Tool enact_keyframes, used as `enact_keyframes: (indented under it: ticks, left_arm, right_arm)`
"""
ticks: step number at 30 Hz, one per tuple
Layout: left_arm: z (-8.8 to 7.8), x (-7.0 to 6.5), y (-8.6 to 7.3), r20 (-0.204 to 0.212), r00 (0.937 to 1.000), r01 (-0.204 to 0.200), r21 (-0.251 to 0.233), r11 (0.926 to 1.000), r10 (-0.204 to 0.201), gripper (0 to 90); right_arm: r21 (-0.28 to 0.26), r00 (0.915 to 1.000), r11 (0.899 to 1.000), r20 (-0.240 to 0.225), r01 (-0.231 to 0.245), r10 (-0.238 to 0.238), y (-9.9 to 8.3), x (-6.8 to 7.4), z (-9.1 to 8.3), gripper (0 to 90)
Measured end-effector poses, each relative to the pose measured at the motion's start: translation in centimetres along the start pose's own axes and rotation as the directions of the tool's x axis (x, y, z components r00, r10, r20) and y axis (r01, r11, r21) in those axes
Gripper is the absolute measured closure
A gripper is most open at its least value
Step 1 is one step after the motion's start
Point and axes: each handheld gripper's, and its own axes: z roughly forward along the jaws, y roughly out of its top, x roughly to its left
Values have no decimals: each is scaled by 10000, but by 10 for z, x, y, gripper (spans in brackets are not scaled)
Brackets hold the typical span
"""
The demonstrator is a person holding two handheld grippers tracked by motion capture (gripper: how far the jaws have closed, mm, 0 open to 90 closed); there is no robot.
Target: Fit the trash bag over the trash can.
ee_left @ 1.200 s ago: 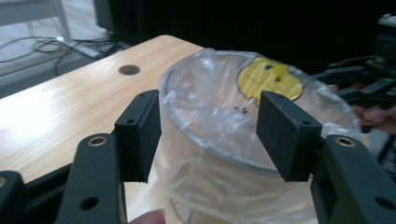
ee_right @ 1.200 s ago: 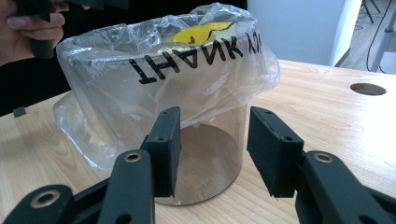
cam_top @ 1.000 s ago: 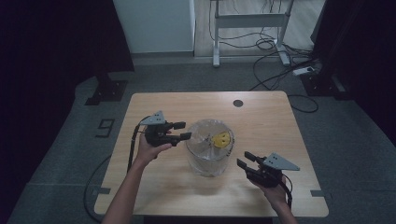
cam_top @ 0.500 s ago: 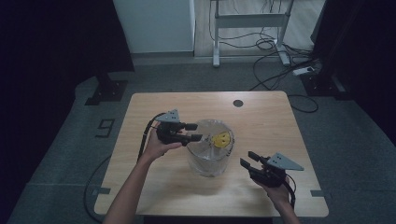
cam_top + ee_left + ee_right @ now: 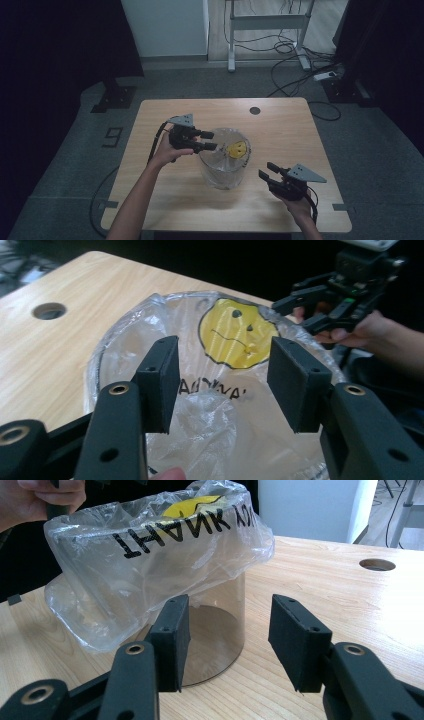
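A clear round container (image 5: 224,172) stands mid-table, lined with a thin plastic bag (image 5: 220,415) that folds over its rim. The bag carries a yellow smiley face (image 5: 235,335) and black lettering. My left gripper (image 5: 212,140) hovers at the container's left rim. It is open, and its jaws have just been closing a little, with no pad touching the bag (image 5: 235,150). In its own view, the left gripper (image 5: 222,385) looks into the bag's mouth. My right gripper (image 5: 265,170) rests low at the container's right front, open and apart from it. The right gripper (image 5: 227,640) faces the container's wall (image 5: 220,625) and the draped bag (image 5: 150,560).
The wooden table (image 5: 165,200) has a round cable hole (image 5: 255,110) at its far side. Bare tabletop lies to the left and right of the container. Behind the table are a metal desk frame (image 5: 265,22), cables on the floor (image 5: 295,75) and dark curtains.
My left gripper has moved right, from beside the container to over its left rim, with its jaws a little narrower. The right gripper has stayed in place.
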Motion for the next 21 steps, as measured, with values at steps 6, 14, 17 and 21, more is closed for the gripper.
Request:
enact_keyframes:
  ticks: [6, 14, 17, 21]
  left_arm:
    - [-6, 11, 2, 201, 9998, -81, 162, 9998, 78, 465]
    - [-3, 16, 12, 534, 9982, -302, 811, 9962, 259, 482]
    - [4, 12, 17, 640, 9968, -565, 1384, 9888, 480, 545]
    - [16, 9, 20, 697, 9959, -722, 2341, 9695, 573, 591]
  right_arm:
    - [4, 10000, 10000, 17, -16, 16, 0, -1, 0, 505]
    - [-28, 10000, 10000, 53, -1, 1, 0, -1, -1, 506]
    - [-20, 10000, 10000, 51, 24, -24, 0, -1, -1, 510]
    - [-37, 10000, 10000, 46, 46, -46, 0, -1, -1, 515]
